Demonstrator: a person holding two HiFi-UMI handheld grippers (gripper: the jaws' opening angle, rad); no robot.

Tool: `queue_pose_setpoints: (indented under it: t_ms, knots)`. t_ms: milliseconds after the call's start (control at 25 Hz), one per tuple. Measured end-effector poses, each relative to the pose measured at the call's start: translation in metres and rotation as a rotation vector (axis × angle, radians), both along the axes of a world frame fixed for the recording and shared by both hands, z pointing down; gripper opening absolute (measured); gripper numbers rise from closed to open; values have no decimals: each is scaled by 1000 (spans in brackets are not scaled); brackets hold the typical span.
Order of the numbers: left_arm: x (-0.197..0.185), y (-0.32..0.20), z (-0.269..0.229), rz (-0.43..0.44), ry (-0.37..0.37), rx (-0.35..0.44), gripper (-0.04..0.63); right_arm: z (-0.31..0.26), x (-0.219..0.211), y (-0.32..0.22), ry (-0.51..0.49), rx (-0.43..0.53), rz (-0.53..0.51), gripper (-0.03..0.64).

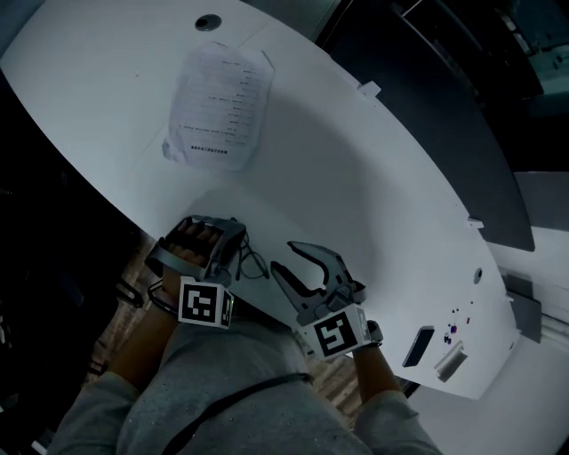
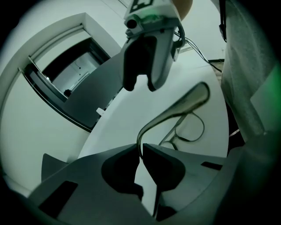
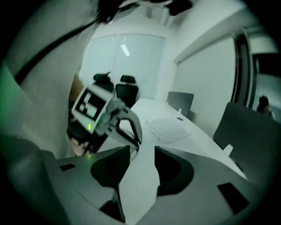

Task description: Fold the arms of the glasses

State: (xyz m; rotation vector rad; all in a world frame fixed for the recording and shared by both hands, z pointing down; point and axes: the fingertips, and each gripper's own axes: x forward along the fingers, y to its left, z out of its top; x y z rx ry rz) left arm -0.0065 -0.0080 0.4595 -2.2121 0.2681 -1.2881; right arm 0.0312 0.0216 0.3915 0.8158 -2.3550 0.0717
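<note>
The thin dark-framed glasses [image 1: 254, 263] sit at the near edge of the white table [image 1: 356, 178], between my two grippers. In the left gripper view, one curved arm [image 2: 175, 112] rises from my jaw tips and a lens ring [image 2: 193, 127] lies on the table behind it. My left gripper [image 2: 140, 147] is shut on the end of that arm and shows in the head view [image 1: 233, 235] at the left. My right gripper [image 1: 286, 258] hangs above the table just right of the glasses. Its jaws [image 3: 142, 151] stand wide open with nothing between them.
A printed paper sheet [image 1: 220, 107] lies on the far side of the table, with a round cable port [image 1: 207, 22] beyond it. A dark flat device [image 1: 418, 345] rests near the right end. Office chairs [image 3: 127, 90] stand past the table. The person's grey sleeves fill the near edge.
</note>
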Motion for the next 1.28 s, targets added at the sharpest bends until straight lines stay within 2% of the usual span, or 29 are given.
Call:
queue_pose_setpoints:
  t_ms: [80,160,280,400,480,560,640,720,880,1000,1120,1280]
  knots:
    - [-1,0,0,5,-23,13,35,-23,-16,-3,-182,-75,37,186]
    - [-1,1,1,6,-45,29,35,-36,-35,-4,-298,-133,57,184]
    - [-2,2,0,-7,-56,41,35,-29,-55,-5,-350,-220,120,176]
    - [-3,4,1,-14,-63,43,35,-14,-61,-6,-419,-371,244,163]
    - [-5,7,2,-16,-60,41,35,-4,-59,-4,-425,-445,280,128]
    - [-7,9,4,-21,-54,33,34,6,-57,1,-391,-493,276,127]
    - [-9,10,5,-28,-49,23,34,16,-52,6,-312,-500,266,109]
    - [-11,12,7,-34,-37,5,34,24,-47,8,-218,-463,256,60]
    - [-13,17,10,-30,-24,-7,34,36,-47,11,-123,-432,223,58]
    - [-13,19,10,-11,-17,-1,34,41,-46,10,-18,-346,171,43]
    - [-14,21,7,10,24,-13,36,43,-41,6,62,-269,155,32]
    - [-18,22,0,13,104,-95,150,48,-36,6,114,-237,143,31]
